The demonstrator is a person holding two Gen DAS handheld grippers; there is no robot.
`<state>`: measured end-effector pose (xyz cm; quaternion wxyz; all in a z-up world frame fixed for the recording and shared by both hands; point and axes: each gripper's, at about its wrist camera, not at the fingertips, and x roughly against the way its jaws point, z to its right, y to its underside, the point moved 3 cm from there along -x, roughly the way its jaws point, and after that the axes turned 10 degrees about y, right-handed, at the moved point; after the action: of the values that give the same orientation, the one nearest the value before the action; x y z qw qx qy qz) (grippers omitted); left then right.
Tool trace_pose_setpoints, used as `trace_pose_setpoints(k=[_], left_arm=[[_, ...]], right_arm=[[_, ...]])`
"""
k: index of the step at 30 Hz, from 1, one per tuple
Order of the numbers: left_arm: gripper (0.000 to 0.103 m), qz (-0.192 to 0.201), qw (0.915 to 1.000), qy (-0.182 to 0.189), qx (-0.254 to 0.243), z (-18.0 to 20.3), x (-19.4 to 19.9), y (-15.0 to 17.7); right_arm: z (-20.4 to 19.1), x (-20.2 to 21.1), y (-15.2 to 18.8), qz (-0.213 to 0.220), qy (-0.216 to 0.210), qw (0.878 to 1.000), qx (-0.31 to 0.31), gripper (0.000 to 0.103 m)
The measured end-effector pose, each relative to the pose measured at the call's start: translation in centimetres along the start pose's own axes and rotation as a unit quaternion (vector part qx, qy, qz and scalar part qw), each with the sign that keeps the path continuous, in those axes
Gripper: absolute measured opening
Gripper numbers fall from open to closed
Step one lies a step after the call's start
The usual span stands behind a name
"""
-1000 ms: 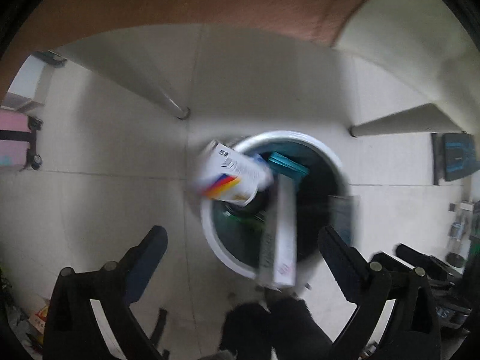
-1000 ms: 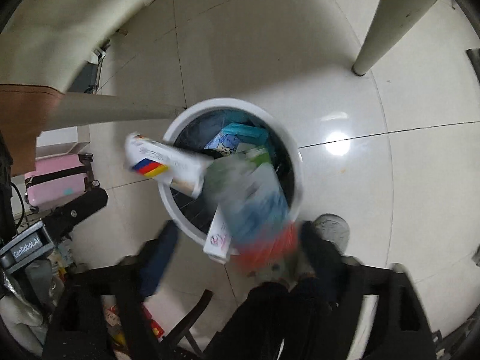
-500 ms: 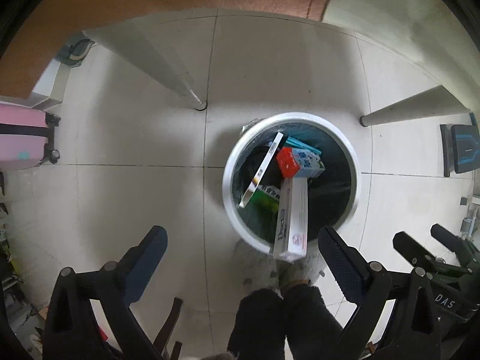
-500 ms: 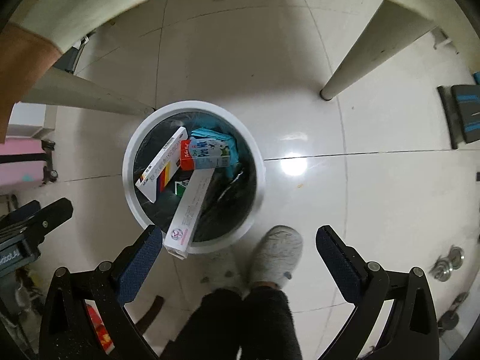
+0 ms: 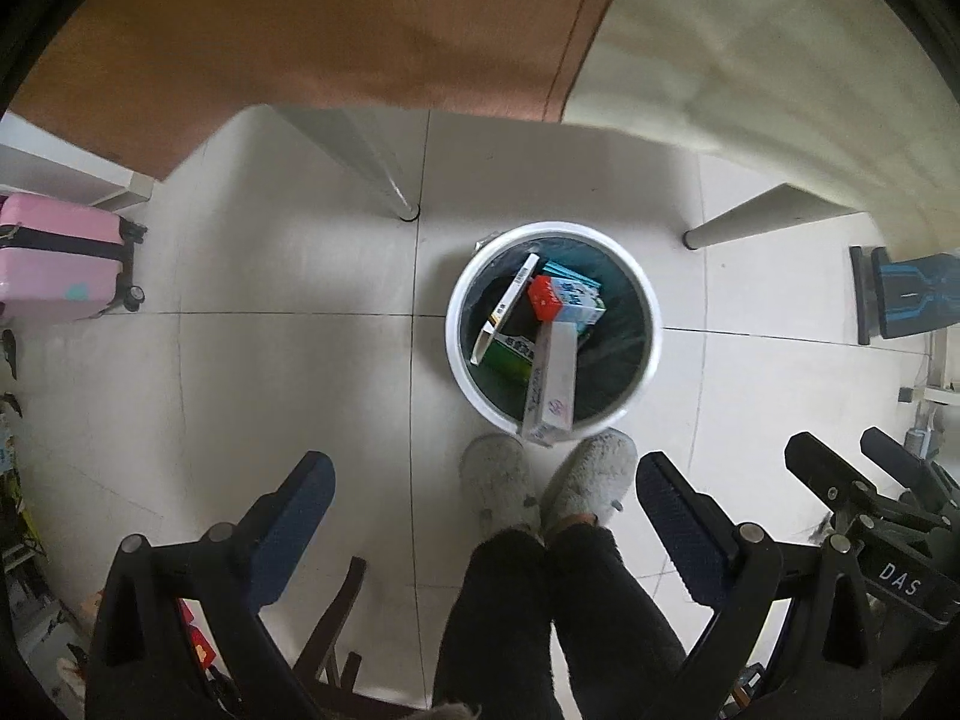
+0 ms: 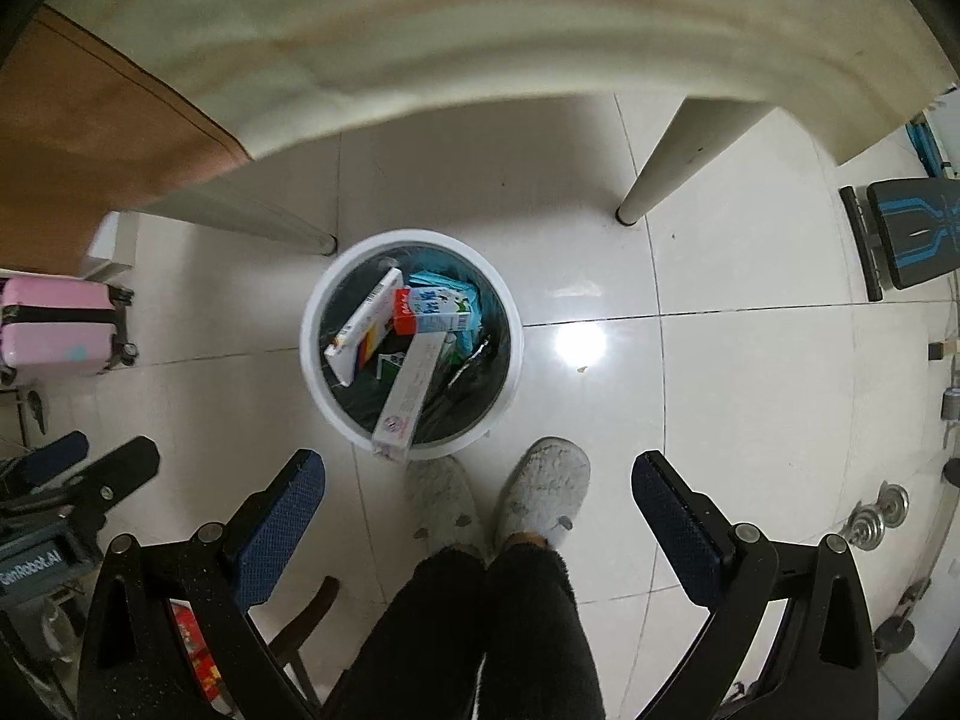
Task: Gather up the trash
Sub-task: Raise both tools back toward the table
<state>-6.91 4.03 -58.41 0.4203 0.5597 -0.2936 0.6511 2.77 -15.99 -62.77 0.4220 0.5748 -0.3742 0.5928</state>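
Note:
A round white trash bin (image 5: 459,312) with a dark liner stands on the tiled floor below both grippers; it also shows in the right wrist view (image 6: 312,324). Inside lie a long white box (image 5: 552,384) (image 6: 411,393) leaning over the near rim, a flat white box (image 5: 507,306) (image 6: 363,327), and a red-and-white milk carton (image 5: 567,300) (image 6: 432,311). My left gripper (image 5: 480,516) is open and empty, high above the floor. My right gripper (image 6: 477,513) is open and empty too.
The person's grey slippers (image 5: 549,489) (image 6: 498,504) stand just in front of the bin. Table legs (image 5: 384,180) (image 6: 672,162) and the table edge (image 6: 480,30) are above. A pink suitcase (image 5: 54,264) is left; a black-and-blue bench (image 6: 912,240) right.
The boxes and carton fell from the grippers into the bin. Both grippers rose away from the bin, which now looks smaller; the table edge fills more of the top.

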Motion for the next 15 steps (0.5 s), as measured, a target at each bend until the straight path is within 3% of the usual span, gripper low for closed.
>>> trace_pose_setpoints(k=[15], left_arm=[[0.103,0.033,0.999,0.013,-0.025,3.8,15.3,3.8]], right_arm=[[1.7,19.1,3.3,0.031,-0.018,0.999,0.008,0.103]])
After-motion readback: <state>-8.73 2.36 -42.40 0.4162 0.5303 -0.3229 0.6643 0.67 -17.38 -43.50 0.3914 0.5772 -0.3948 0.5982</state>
